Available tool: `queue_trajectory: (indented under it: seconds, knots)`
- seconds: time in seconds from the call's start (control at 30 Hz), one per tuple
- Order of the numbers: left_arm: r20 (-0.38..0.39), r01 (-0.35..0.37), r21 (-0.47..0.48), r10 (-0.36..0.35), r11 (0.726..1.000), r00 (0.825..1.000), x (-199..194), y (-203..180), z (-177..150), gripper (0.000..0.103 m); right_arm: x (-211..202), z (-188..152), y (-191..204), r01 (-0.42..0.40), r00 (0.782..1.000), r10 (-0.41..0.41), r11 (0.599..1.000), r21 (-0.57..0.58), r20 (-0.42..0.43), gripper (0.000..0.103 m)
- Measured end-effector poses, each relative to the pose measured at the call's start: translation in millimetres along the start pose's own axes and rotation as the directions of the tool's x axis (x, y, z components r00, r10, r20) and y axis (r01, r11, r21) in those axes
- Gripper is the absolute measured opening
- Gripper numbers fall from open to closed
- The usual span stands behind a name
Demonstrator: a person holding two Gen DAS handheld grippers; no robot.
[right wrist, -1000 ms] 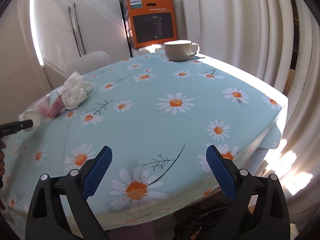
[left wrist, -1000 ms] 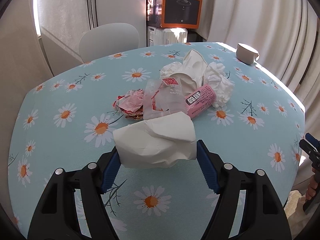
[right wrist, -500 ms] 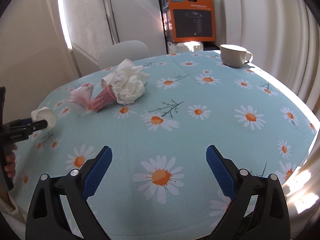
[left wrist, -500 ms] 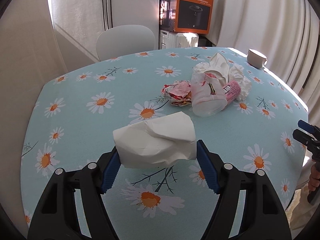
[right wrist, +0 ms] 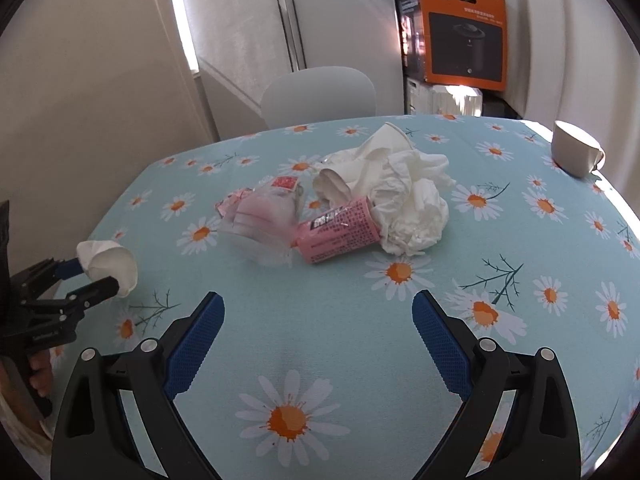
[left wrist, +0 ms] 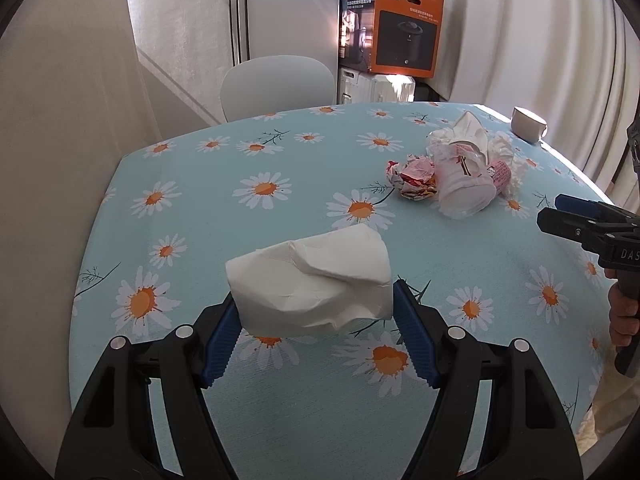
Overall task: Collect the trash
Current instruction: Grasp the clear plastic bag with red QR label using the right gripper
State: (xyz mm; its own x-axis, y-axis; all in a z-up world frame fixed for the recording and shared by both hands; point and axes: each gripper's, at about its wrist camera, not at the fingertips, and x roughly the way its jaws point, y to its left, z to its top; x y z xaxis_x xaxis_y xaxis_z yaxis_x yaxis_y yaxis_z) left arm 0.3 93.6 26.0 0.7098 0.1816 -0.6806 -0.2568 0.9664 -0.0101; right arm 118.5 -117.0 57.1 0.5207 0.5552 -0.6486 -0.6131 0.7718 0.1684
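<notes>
The left gripper (left wrist: 316, 320) is clamped on a crumpled white paper cup (left wrist: 310, 286), one blue pad against each side, and the cup hangs clear above the daisy-print tablecloth (left wrist: 240, 240). From the right wrist view the same cup (right wrist: 108, 266) sits at the far left, held over the table's near-left edge, well apart from the rest of the rubbish. The right gripper (right wrist: 318, 340) holds nothing, its jaws spread wide, above bare cloth with the trash pile ahead of it. That pile lies near the table's middle: a clear plastic cup (right wrist: 260, 224) on its side, touching a pink printed wrapper tube (right wrist: 340, 230), which is in turn touching a wad of white tissue (right wrist: 408, 200). A crumpled red-and-white wrapper (left wrist: 412, 178) rests just beside the plastic cup on its far side. A white mug (right wrist: 576, 154) stands near the far right edge. Beyond the table are a white chair (right wrist: 320, 94) and an orange appliance box (right wrist: 460, 28).
</notes>
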Motion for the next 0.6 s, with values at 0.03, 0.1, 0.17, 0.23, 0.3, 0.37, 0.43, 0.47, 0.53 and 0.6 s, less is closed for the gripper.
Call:
queue_trajectory:
  seconds: [0.03,0.1,0.17,0.23,0.3,0.37,0.43,0.47,0.53,0.6]
  knots:
    - [-0.005,0.008,-0.01,-0.008,1.0,1.0,0.4,2.4,-1.4,0.072,4.7,4.1,5.4,-0.002,1.0,0.002,1.0,-0.005,0.0,0.091]
    - [-0.02,0.048,-0.039,-0.049,0.998,0.999,0.9,5.8,-2.0,0.072,14.8,11.8,14.9,-0.003,1.0,0.003,1.0,-0.011,-0.005,0.091]
    - [-0.027,0.094,-0.06,-0.096,0.994,0.995,0.1,7.2,-2.8,0.072,26.1,18.9,23.9,-0.011,1.0,0.011,1.0,-0.02,-0.016,0.091]
    - [-0.027,0.108,-0.05,-0.109,0.993,0.994,-0.8,3.4,-4.5,0.072,35.8,26.1,31.1,-0.005,1.0,0.004,1.0,-0.023,-0.018,0.091]
    - [-0.025,0.121,-0.03,-0.122,0.992,0.992,-2.4,-1.1,-5.9,0.072,43.9,32.3,36.5,0.009,1.0,-0.01,1.0,-0.024,-0.01,0.091]
    - [-0.019,0.13,-0.024,-0.13,0.991,0.991,-4.8,-3.5,-6.7,0.072,50.8,36.8,38.6,0.014,1.0,-0.014,1.0,-0.013,-0.008,0.091]
    - [-0.011,0.135,-0.016,-0.136,0.991,0.991,-7.0,-4.1,-7.0,0.072,57.7,41.5,39.1,0.024,1.0,-0.024,1.0,-0.001,-0.008,0.091]
    - [-0.008,0.136,-0.016,-0.137,0.991,0.991,-7.6,-4.2,-6.7,0.072,59.9,43.3,38.6,0.033,0.999,-0.033,0.999,0.007,-0.004,0.091]
    - [-0.008,0.14,-0.018,-0.14,0.99,0.99,-7.5,-4.4,-6.5,0.072,63.3,46.2,38.4,0.041,0.999,-0.041,0.999,0.016,0.003,0.091]
    - [-0.011,0.139,-0.022,-0.139,0.99,0.99,-6.9,-4.0,-6.8,0.072,69.3,47.7,40.8,0.019,1.0,-0.018,1.0,0.006,-0.014,0.083]
